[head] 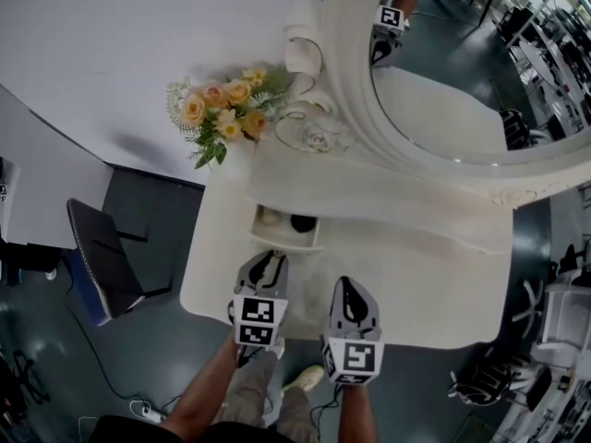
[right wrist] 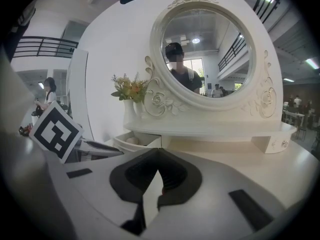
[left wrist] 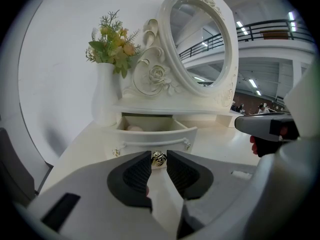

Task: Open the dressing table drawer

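Observation:
The white dressing table [head: 406, 284] has its small left drawer [head: 287, 241] pulled out from under the shelf. My left gripper [head: 267, 263] points at the drawer front, and in the left gripper view the little gold knob [left wrist: 159, 158] sits pinched between the tips of the dark pads [left wrist: 137, 171]. Inside the drawer [left wrist: 155, 130] lie a pale round thing [left wrist: 134, 128] and a dark one [head: 302, 222]. My right gripper [head: 350, 290] hovers over the tabletop to the right, its jaws closed tip to tip on nothing [right wrist: 159, 151].
A white vase of yellow flowers [head: 224, 111] stands at the table's back left corner. The oval mirror [head: 462, 72] in its carved frame rises behind the shelf [head: 388, 197]. A dark chair [head: 100, 258] stands on the floor to the left of the table.

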A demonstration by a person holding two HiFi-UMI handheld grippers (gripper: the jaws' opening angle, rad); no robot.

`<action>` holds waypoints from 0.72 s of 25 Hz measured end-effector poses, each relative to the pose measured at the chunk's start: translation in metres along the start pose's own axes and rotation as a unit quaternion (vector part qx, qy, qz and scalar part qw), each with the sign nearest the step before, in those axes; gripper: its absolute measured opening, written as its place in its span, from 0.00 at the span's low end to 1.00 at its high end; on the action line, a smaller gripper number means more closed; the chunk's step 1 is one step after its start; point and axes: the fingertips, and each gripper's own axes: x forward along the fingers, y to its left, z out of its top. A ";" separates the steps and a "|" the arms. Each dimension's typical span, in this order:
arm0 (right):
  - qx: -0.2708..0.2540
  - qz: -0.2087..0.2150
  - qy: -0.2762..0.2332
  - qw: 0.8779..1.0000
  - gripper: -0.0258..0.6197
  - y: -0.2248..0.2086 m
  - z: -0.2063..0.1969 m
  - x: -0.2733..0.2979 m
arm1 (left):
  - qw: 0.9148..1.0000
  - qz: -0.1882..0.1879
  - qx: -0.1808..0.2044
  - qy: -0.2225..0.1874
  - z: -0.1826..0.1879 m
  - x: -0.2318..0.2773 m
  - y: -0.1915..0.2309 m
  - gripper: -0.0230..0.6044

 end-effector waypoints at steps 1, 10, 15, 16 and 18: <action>0.000 0.000 0.000 1.000 0.04 0.000 -0.001 -0.001 | 1.000 0.000 0.001 -0.001 0.001 0.000 0.000 0.19; -0.004 -0.004 -0.001 1.000 0.04 -0.002 0.003 -0.006 | 1.000 0.002 -0.001 -0.001 0.001 0.001 0.000 0.19; -0.006 -0.005 -0.003 1.000 0.04 -0.006 0.007 -0.009 | 1.000 0.007 0.001 0.001 0.002 0.000 -0.001 0.19; -0.007 -0.005 -0.003 1.000 0.04 -0.006 0.008 -0.009 | 1.000 0.008 0.001 -0.001 0.003 -0.001 -0.001 0.19; -0.009 -0.005 -0.004 1.000 0.04 -0.007 0.010 -0.010 | 1.000 0.008 0.002 -0.006 0.008 -0.004 -0.002 0.20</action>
